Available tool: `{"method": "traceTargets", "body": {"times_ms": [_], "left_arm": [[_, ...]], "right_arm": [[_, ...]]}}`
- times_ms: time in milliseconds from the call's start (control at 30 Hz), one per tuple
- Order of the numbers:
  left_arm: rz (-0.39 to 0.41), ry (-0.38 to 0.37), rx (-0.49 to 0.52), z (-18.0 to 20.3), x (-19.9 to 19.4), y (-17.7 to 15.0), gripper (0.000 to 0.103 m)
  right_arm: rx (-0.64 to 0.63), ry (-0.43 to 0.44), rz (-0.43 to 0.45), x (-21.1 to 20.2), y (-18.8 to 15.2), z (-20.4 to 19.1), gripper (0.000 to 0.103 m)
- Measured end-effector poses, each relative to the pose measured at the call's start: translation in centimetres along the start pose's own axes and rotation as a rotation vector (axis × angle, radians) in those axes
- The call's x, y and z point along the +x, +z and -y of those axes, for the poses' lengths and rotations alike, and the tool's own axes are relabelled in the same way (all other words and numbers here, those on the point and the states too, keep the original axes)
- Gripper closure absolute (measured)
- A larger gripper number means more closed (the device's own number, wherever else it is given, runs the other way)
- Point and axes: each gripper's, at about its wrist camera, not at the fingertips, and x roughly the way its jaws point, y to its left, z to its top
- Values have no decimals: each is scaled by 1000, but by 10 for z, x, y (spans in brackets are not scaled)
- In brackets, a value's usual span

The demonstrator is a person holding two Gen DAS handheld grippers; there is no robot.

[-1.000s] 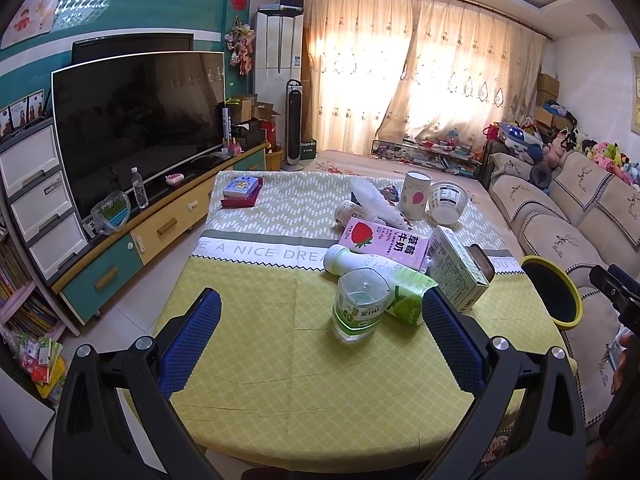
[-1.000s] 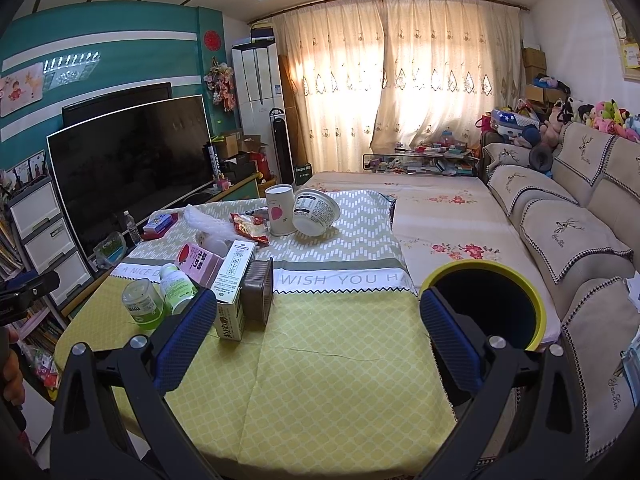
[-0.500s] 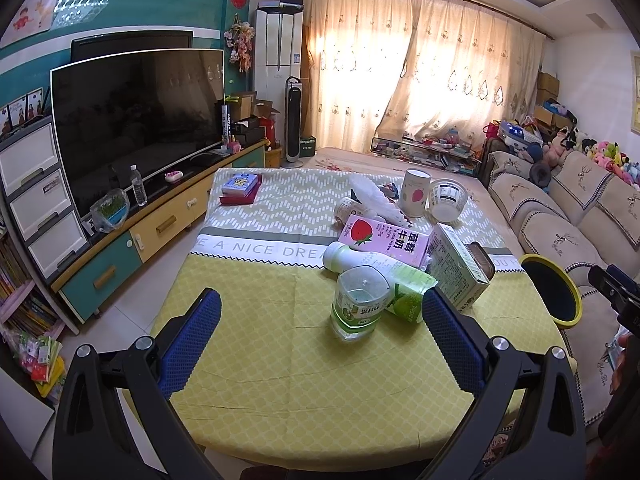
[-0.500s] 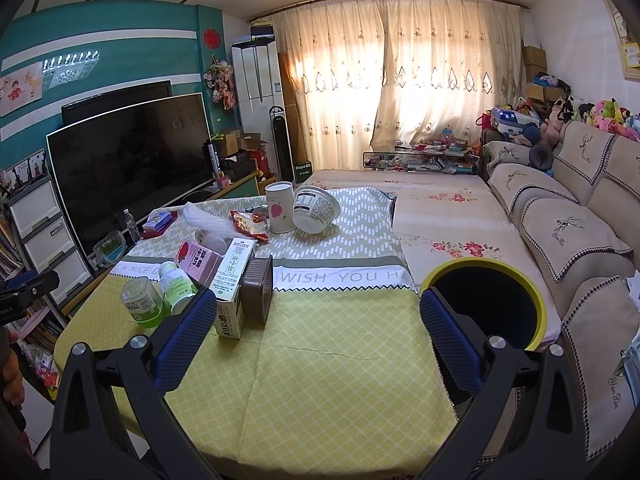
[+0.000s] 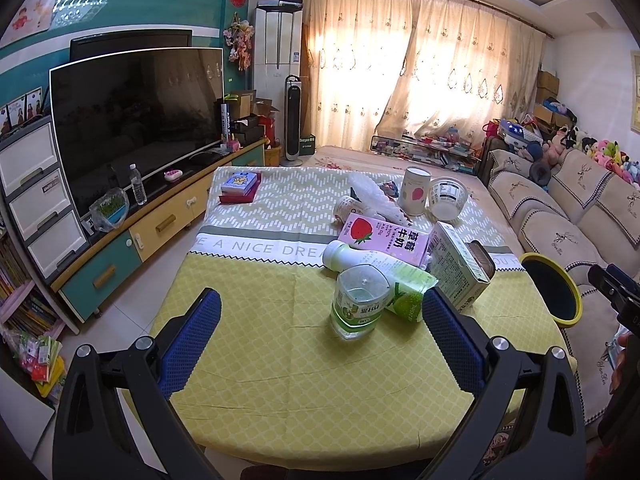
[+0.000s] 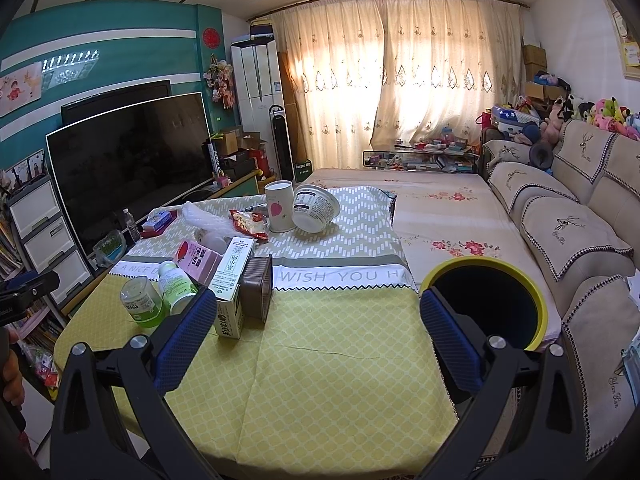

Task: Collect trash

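Note:
Trash lies in a pile on the yellow-green tablecloth [image 5: 280,360]: a clear green-label bottle [image 5: 358,300], a white and green bottle [image 5: 380,268] on its side, a pink strawberry milk carton [image 5: 386,238], a green and white carton [image 5: 456,268], a brown tub [image 6: 256,292], a paper cup [image 5: 416,196], a white bowl [image 5: 446,200] and a red snack wrapper [image 6: 248,224]. A black bin with a yellow rim [image 6: 484,304] stands at the table's right edge. My left gripper [image 5: 320,336] is open and empty, just short of the clear bottle. My right gripper [image 6: 316,340] is open and empty over bare cloth.
A stack of books [image 5: 240,188] lies at the table's far left corner. A TV [image 5: 136,120] on a low cabinet is to the left, a sofa [image 6: 560,224] to the right, a flowered mat [image 6: 440,208] beyond the table.
Both grippers have stayed open with only a slight shift of view. Nothing on the table has moved.

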Motion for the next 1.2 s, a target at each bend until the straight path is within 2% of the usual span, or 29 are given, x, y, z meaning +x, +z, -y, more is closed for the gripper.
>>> {"method": "traceTargets", "body": {"times_ms": [567,967,1000,1067,1133,1200], "left_arm": [[-15,2,4,0,9,0,4],[-49,-9,-15,-6,34,-5,4],[-53,-8,-16,-6,36,-5,4],[-63,-8,-19,-8,42,-7,4],[-74,-11,-27,-10,47,-8,4],[-84,-14,-34,-12,53,-8,4]], "right_arm": [[4,2,-19,9,-9,-1,6],[-42,71,-72,57,-13,-28,6],[-45,74,-79,61,-14,-29,7],[-52,84,-99,74,-13,-34,17],[-57,83,-127,85,-13,-36,33],[-60,87,-159,98,-15,-38,41]]}}
